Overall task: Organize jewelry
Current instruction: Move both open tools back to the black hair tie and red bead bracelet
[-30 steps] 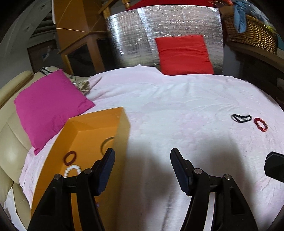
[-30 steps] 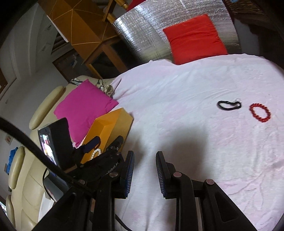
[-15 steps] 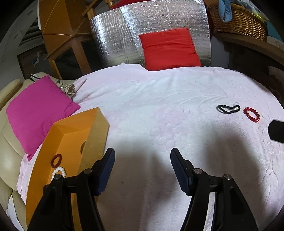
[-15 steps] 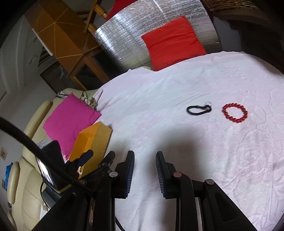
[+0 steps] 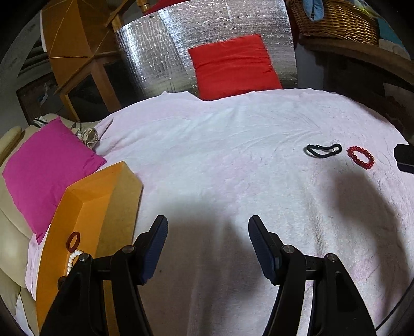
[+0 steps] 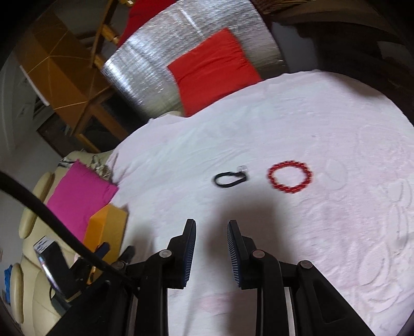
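A red bead bracelet (image 6: pixel 289 177) and a black band (image 6: pixel 230 178) lie side by side on the pale pink bedspread (image 6: pixel 284 124), a short way ahead of my right gripper (image 6: pixel 211 228), whose jaws stand a little apart with nothing between them. The left wrist view has the same black band (image 5: pixel 323 150) and red bracelet (image 5: pixel 361 157) far to the right. My left gripper (image 5: pixel 207 227) hovers wide open and empty over the spread. Beside it at the left is an orange box (image 5: pixel 85 206) holding a dark red ring (image 5: pixel 73 241) and a white pearl strand (image 5: pixel 73 259).
A magenta cushion (image 5: pixel 49 165) lies behind the box on a cream sofa. A red cushion (image 5: pixel 233 66) leans on a silver foil panel (image 5: pixel 160 51) at the back. A wicker basket (image 5: pixel 336 20) sits on a shelf at the right. Wooden furniture (image 5: pixel 75 44) stands back left.
Both grippers have swung to the right across the bedspread. The bracelet and black band now sit nearer the centre of the right wrist view; the orange box has slid left and down.
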Motion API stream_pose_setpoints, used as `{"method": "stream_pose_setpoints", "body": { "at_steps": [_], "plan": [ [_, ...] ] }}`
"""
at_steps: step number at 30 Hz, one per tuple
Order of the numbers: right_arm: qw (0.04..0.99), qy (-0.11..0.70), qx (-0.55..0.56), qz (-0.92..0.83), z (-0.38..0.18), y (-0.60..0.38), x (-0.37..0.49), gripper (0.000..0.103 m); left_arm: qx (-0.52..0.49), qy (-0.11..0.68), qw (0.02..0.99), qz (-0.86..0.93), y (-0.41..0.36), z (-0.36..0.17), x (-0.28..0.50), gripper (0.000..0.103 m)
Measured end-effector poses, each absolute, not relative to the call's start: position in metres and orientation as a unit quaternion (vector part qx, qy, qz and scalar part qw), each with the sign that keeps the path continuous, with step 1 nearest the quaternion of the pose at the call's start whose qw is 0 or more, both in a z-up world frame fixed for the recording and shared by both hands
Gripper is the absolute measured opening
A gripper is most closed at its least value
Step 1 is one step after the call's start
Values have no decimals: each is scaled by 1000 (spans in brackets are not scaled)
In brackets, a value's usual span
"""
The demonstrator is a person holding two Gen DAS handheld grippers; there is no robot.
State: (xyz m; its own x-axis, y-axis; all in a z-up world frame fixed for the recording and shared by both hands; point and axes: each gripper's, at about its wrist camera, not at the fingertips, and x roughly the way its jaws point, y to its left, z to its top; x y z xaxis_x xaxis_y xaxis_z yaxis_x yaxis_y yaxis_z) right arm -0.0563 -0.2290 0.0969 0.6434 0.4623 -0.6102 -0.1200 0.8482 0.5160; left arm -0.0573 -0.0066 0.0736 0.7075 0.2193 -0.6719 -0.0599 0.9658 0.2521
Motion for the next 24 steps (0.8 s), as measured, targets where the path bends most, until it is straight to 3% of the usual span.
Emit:
{"method": "stream_pose_setpoints", "body": {
  "at_steps": [14, 24],
  "plan": [
    [878, 410, 226, 97, 73, -277, -38, 27, 119, 380, 916, 54, -21, 70, -58, 66],
    [882, 419, 213, 32, 55, -293, -5, 27, 91, 440, 893, -11, -37, 48, -53, 66]
  ]
}}
